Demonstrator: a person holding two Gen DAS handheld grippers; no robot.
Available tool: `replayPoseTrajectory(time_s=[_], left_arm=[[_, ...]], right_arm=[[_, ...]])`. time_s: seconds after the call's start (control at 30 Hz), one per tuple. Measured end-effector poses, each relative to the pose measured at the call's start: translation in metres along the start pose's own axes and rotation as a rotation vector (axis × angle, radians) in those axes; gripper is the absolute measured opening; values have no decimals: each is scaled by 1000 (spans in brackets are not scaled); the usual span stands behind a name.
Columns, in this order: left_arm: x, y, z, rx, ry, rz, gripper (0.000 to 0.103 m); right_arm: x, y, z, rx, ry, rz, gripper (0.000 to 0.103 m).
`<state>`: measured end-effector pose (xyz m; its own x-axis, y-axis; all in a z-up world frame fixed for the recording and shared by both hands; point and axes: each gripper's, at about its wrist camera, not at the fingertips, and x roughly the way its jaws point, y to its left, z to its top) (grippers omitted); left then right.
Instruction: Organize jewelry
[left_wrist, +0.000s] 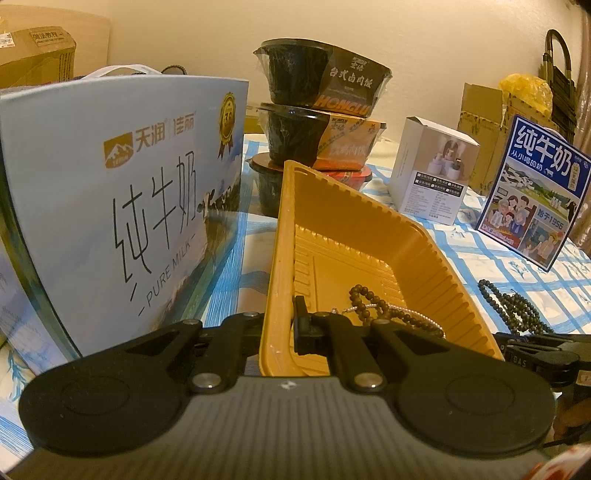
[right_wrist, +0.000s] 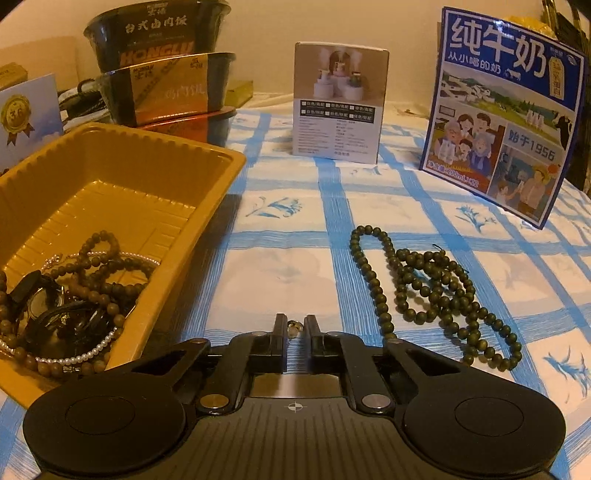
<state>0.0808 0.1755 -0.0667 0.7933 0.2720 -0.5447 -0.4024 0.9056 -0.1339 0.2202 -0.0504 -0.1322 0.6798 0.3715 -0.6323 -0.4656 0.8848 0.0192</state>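
Jewelry-filled yellow ribbed plastic tray (right_wrist: 207, 173), near rim pinched by left gripper (left_wrist: 295, 325); right gripper (right_wrist: 295, 328) jaws nearly together around small clear bead (right_wrist: 294, 326); dark green bead strand (right_wrist: 424, 284) lies apart on open checked surface (right_wrist: 295, 229).

Both views are taken low and close over the bench (right_wrist: 280, 236), angled downward. The yellow tray (left_wrist: 332, 236) is seen at twelve o'clock from the left wrist, at nine o'clock (right_wrist: 122, 166) from the right; tray and green beads (right_wrist: 436, 288) are shared.
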Motion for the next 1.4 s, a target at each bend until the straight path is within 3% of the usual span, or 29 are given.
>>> replayPoseTrajectory(time_s=[0.93,1.13,1.4], left_arm=[[0,-1,1,3,-3,-2,6],[-1,-2,0,7,-4,-1,6],[-1,-2,1,5,-3,-1,6]], right_arm=[[-38,4,44,-32,-144,57,8],[-52,14,57,20,-172,220,8],[-38,44,68,102,-92,471,8]])
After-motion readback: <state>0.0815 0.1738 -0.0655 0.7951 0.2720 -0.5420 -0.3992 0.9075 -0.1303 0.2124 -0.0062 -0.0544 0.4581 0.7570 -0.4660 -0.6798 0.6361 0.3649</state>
